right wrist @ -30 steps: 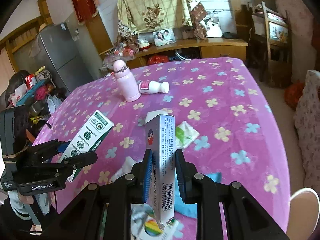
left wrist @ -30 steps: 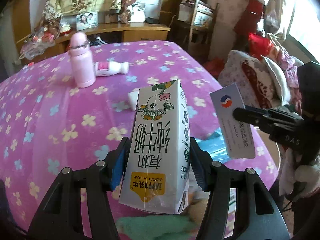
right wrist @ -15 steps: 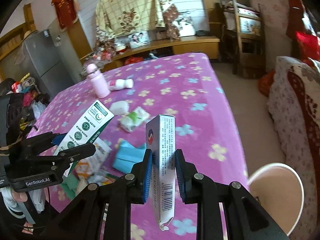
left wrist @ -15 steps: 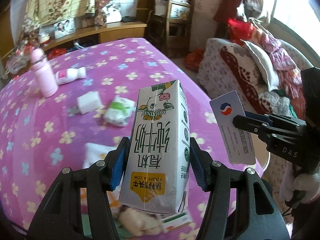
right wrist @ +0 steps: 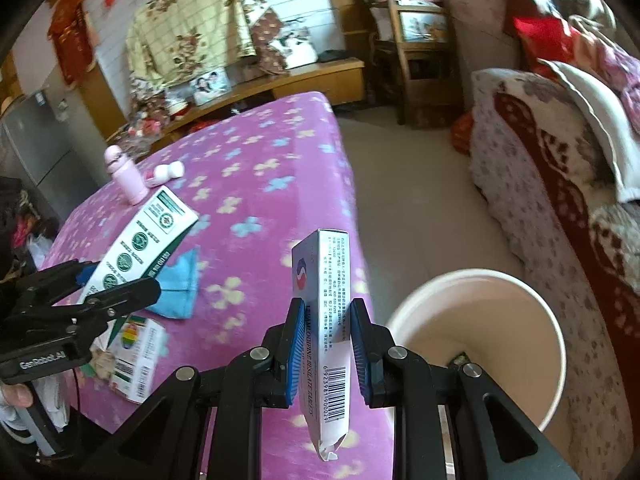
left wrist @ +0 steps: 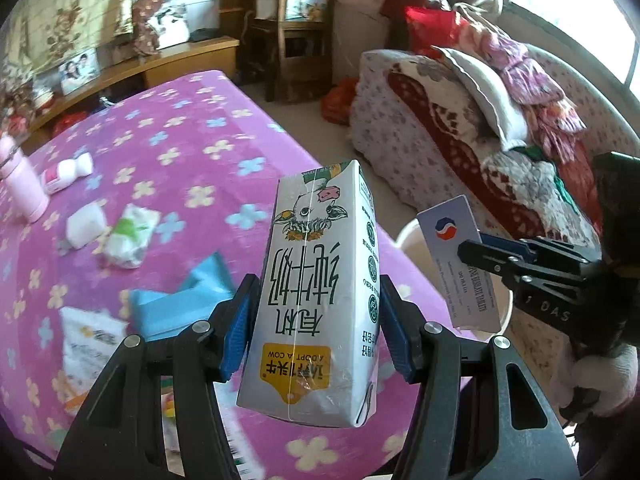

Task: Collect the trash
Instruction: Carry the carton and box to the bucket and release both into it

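Since the earlier frames, both grippers have been swung away from the table centre toward its edge, and the white bin (right wrist: pixel 480 344) has been brought into fuller view at 3 o'clock of the right gripper (right wrist: pixel 326 354). The milk carton (left wrist: pixel 316 300) is clamped between the blue pads of the left gripper (left wrist: pixel 316 344), long axis along the fingers, gabled top pointing away toward 12 o'clock. The medicine box (right wrist: pixel 326 320) is gripped edge-on by the right gripper, long axis likewise directed to 12 o'clock, held above the purple floral tablecloth (right wrist: pixel 256 184) edge.
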Demonstrator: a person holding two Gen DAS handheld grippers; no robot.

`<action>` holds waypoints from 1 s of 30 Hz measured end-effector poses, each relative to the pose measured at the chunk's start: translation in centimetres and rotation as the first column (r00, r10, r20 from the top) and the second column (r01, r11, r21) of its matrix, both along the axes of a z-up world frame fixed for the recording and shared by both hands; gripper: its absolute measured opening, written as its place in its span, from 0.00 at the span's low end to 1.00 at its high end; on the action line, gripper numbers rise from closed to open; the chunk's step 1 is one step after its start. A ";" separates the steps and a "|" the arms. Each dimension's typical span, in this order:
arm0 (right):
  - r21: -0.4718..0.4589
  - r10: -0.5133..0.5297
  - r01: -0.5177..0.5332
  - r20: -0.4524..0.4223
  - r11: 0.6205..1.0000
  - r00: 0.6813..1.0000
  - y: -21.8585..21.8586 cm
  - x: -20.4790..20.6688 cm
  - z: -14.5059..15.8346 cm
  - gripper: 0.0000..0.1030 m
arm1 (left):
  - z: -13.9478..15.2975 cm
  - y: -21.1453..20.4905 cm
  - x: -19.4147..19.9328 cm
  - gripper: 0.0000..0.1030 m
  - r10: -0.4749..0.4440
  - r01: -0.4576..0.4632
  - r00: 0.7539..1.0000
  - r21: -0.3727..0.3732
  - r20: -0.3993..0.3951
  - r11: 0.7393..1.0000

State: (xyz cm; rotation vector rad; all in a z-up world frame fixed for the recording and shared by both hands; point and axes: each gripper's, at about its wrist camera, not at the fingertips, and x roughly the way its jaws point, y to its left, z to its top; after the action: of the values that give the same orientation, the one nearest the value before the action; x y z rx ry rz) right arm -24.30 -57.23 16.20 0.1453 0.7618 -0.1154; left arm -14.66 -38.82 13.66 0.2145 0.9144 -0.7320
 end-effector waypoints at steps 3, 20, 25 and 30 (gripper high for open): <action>0.011 -0.025 0.025 -0.005 1.000 1.000 -1.5 -0.7 -0.4 0.21 | -0.4 -2.0 -0.4 0.55 -0.025 0.025 1.000 0.008 -0.004 1.000; 0.070 -0.159 0.161 -0.034 0.985 0.987 -8.0 -3.2 -2.6 0.38 | -3.7 -8.1 -1.1 0.55 -0.093 0.095 0.991 0.014 -0.096 0.995; 0.063 -0.209 0.210 -0.023 0.976 0.978 -9.3 -4.0 -2.8 0.53 | -4.6 -9.8 -1.0 0.56 -0.120 0.116 0.979 -0.034 -0.162 0.993; 0.087 -0.235 0.237 -0.032 0.967 0.971 -11.0 -4.7 -3.2 0.53 | -5.3 -11.5 -1.2 0.56 -0.153 0.141 0.964 -0.072 -0.217 0.987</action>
State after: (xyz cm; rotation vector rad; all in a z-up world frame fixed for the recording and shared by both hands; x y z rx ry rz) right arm -29.03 -68.26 13.04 0.3222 0.7694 -0.3098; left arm -15.81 -50.33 8.32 0.1539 1.0967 -0.9316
